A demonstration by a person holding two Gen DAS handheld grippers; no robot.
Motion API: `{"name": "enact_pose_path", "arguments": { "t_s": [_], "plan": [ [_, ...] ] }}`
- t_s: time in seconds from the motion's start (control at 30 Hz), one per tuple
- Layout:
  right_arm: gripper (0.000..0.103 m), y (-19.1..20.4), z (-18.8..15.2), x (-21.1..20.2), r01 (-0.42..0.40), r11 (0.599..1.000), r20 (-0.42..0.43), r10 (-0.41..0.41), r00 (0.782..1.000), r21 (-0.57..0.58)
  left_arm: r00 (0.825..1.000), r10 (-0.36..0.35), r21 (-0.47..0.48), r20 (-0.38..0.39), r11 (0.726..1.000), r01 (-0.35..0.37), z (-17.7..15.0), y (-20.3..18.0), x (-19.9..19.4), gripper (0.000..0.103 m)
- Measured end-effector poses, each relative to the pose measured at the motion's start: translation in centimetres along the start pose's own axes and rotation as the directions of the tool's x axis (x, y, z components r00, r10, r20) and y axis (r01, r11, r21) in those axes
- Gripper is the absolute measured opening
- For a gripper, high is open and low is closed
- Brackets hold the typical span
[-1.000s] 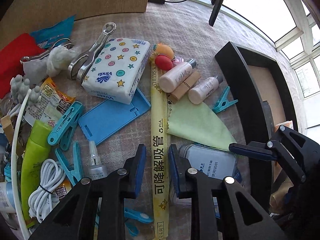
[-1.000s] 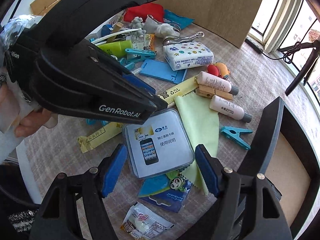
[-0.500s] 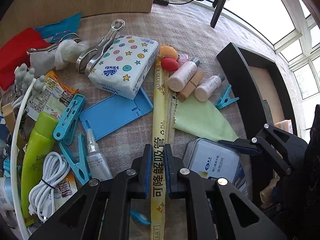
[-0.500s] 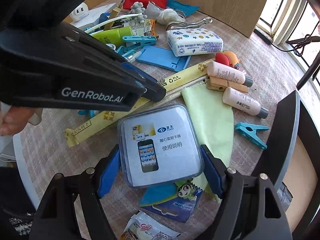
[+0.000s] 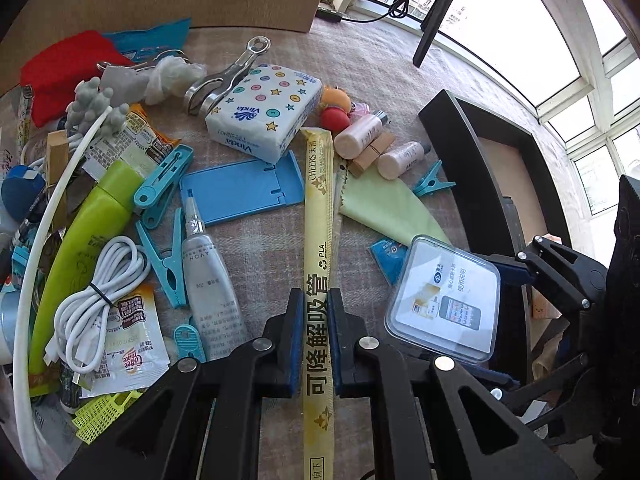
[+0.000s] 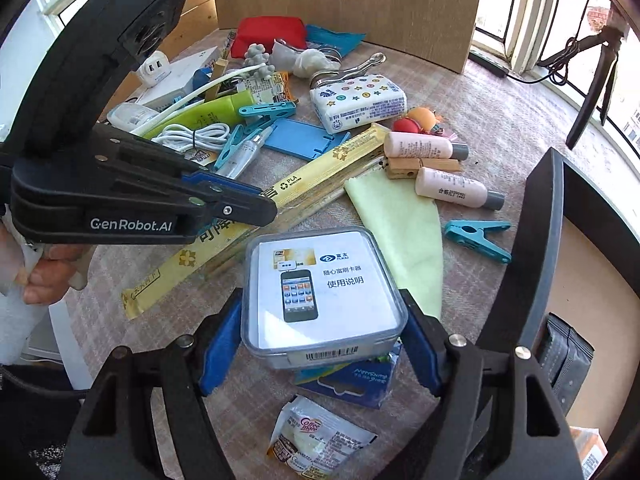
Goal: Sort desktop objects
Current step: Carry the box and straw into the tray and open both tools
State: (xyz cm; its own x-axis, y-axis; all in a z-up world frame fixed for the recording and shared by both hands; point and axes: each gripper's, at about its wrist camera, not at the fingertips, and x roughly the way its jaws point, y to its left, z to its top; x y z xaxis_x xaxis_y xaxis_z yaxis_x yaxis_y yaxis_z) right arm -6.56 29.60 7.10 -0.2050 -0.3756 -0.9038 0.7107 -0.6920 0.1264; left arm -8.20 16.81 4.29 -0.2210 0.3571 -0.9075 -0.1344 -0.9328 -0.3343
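On my left, I have the left gripper [image 5: 313,340] pinching the long yellow straw packet [image 5: 318,240], which lies on the table among the clutter; on my right, the right gripper [image 6: 322,340] clamps the clear plastic box [image 6: 320,292] by its two sides. Both picks look made, so I judge the next move is to carry each to the black tray [image 5: 472,160] without dropping it. The tray's inside is mostly cut off, so I cannot tell its compartments.
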Motion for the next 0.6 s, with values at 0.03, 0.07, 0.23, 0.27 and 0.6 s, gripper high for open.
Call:
{"name": "enact_pose_path", "arguments": {
  "t_s": [0.03, 0.07, 0.23, 0.27, 0.6],
  "plan": [
    [0.071, -0.6, 0.1, 0.1, 0.001, 1.0, 0.007, -0.001, 1.0, 0.009, 1.0, -0.005, -0.005, 0.004, 1.0, 0.005, -0.2, 0.0, -0.2, 0.01],
    [0.071, -0.9, 0.2, 0.0, -0.001, 1.0, 0.013, 0.0, 1.0, 0.02, 1.0, -0.008, -0.008, 0.008, 1.0, 0.008, -0.3, 0.0, -0.5, 0.01],
    [0.071, -1.2, -0.2, -0.9, 0.003, 0.999, 0.05, -0.005, 0.999, 0.044, 0.999, -0.002, -0.003, 0.036, 1.0, 0.002, -0.6, -0.8, -1.6, 0.01],
    [0.071, -1.3, -0.2, -1.3, 0.008, 0.999, 0.059, -0.011, 0.998, 0.047, 0.999, -0.005, -0.004, 0.042, 1.0, 0.005, -0.5, -1.0, -1.9, 0.01],
    [0.071, -5.9, -0.8, -6.1, 0.066, 0.98, 0.157, -0.097, 0.983, 0.187, 0.994, -0.075, 0.042, 0.085, 0.997, 0.071, 1.4, -6.1, -3.3, 0.01]
  ]
}}
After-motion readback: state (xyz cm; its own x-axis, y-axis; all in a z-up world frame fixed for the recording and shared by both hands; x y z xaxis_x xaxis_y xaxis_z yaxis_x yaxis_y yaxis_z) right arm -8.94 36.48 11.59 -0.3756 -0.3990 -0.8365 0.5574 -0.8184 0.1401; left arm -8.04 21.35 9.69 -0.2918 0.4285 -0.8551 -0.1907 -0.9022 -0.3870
